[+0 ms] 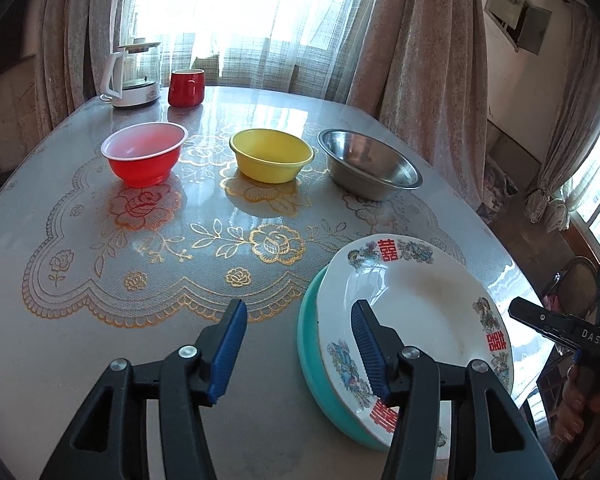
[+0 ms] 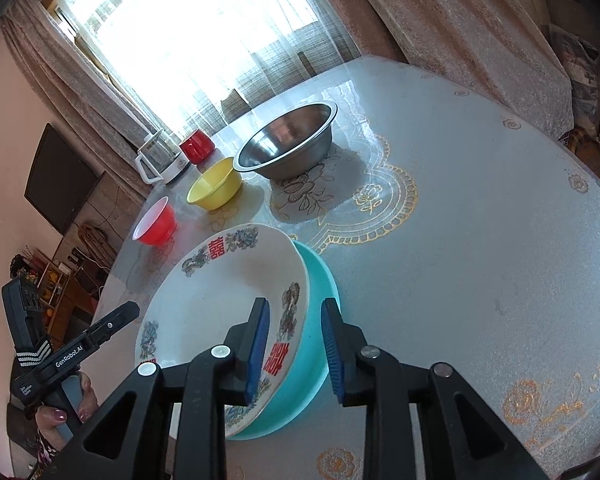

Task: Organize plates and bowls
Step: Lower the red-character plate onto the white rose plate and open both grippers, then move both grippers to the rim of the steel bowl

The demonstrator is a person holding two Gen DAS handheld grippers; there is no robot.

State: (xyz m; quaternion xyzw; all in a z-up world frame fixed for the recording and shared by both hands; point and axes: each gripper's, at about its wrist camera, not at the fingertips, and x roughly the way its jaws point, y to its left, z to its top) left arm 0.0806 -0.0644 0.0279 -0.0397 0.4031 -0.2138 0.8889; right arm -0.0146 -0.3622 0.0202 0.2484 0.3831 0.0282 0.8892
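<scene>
Right now your right gripper (image 2: 294,350) has its jaws open around the near-right edge of the stacked plates: one blue pad sits over the patterned face of the white plate (image 2: 220,304), the other outside the teal plate (image 2: 320,304) beneath it. The pads look clear of both rims, so nothing is clamped; I'd judge you are either about to pinch the pair or have just set it down. The white plate lies tilted in the teal one, its far rim lifted and shifted left, which suggests it is not fully nested.

Your left gripper (image 1: 298,350) hangs wide open and empty over the near part of the table (image 1: 100,344). Its right finger overlaps the white plate's left rim in its own camera, but I cannot tell whether it touches. Held there, it seems ready to steady the stack from the left.

The bowls stand in a row at the far side, well apart from the plates: red bowl (image 1: 145,153) on the left, yellow bowl (image 1: 271,154) in the middle, steel bowl (image 1: 369,163) on the right. None is nested, so by my reading the bowl half of the job is not yet done. A kettle (image 1: 134,76) and red mug (image 1: 186,87) sit beyond, at the far left.
</scene>
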